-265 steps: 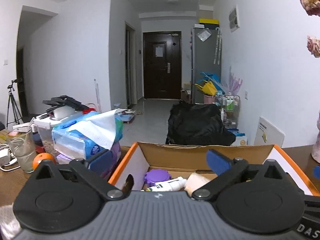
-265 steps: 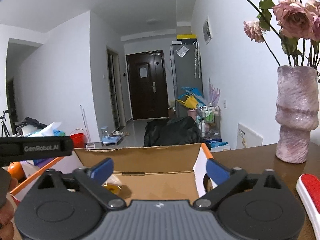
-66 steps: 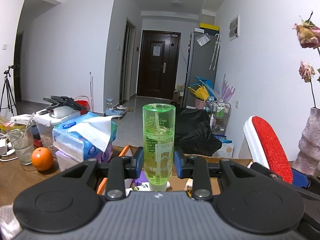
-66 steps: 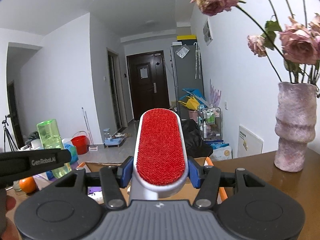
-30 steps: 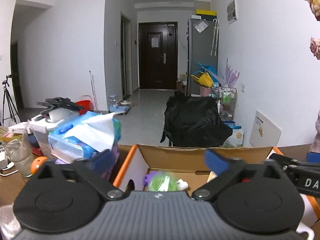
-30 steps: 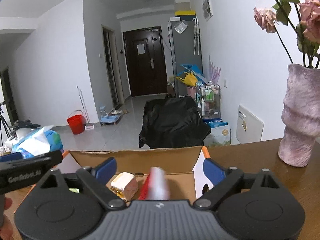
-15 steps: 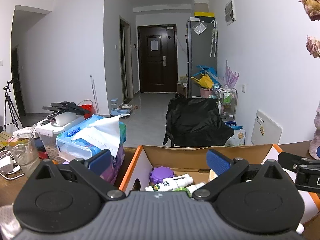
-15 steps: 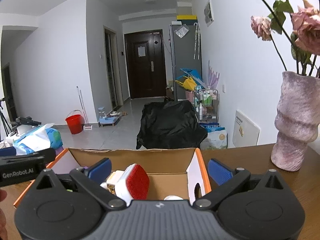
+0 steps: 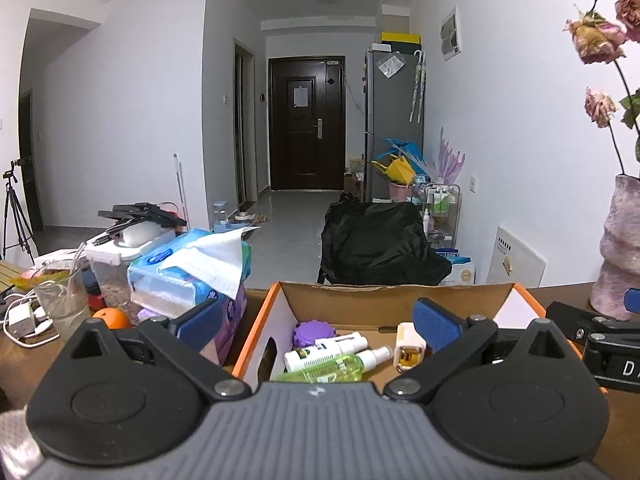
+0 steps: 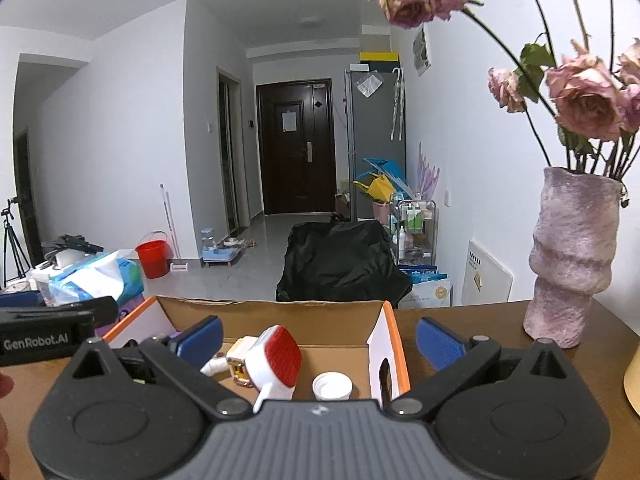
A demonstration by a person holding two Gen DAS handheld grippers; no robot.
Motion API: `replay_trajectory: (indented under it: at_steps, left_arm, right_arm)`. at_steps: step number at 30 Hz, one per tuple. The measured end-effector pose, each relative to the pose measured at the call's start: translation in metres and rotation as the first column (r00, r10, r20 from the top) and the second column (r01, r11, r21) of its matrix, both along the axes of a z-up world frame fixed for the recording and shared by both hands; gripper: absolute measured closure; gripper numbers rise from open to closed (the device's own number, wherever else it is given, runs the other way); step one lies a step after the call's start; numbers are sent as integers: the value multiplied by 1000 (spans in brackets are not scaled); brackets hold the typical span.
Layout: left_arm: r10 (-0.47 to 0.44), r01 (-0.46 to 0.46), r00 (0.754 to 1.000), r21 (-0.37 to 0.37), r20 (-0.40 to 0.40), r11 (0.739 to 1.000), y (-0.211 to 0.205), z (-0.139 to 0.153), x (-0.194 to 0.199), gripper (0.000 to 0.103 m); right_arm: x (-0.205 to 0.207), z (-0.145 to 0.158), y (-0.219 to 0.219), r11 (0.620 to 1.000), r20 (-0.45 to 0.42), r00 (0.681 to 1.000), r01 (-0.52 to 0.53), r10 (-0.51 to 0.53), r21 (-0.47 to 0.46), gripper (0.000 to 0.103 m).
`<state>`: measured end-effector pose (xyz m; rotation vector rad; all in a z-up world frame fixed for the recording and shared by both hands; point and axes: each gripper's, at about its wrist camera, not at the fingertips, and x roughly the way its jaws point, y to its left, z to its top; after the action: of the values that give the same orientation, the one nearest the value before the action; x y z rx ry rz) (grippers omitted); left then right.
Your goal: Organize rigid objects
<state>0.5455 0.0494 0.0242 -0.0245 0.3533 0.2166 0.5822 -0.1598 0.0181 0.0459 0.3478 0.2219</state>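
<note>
Left tongs: my left gripper (image 9: 316,322) gapes wide, grasping nothing.
Right tongs: my right gripper (image 10: 318,338) is spread wide, empty.
Box: orange-edged cardboard box (image 9: 256,334) holds green spray bottle (image 9: 336,366) and red-faced white lint brush (image 10: 276,360).
Progress: both look stowed; what's left is unclear.
Writing: "GenRobot.AI".

Lint brush (image 10: 276,354) inside cardboard box (image 10: 304,312)

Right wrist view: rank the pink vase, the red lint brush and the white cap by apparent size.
Largest to smallest:
1. pink vase
2. red lint brush
3. white cap
</note>
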Motion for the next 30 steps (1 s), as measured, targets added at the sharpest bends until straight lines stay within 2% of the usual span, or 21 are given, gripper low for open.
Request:
replay_trajectory:
  at_steps: [11, 23, 30]
  left_arm:
    - [-4, 5, 1000, -26, 24, 1000, -2, 11, -60, 0]
    - [-51, 51, 997, -1, 55, 999, -21, 24, -160, 0]
    - [-65, 65, 997, -22, 34, 998, -28, 19, -226, 0]
  right_arm:
    - [-64, 10, -11, 1000, 36, 999, 0, 0, -2, 0]
    - [-168, 26, -32, 1000, 90, 996, 7, -8, 16, 0]
    - [-236, 15, -45, 999, 72, 997, 28, -30, 25, 0]
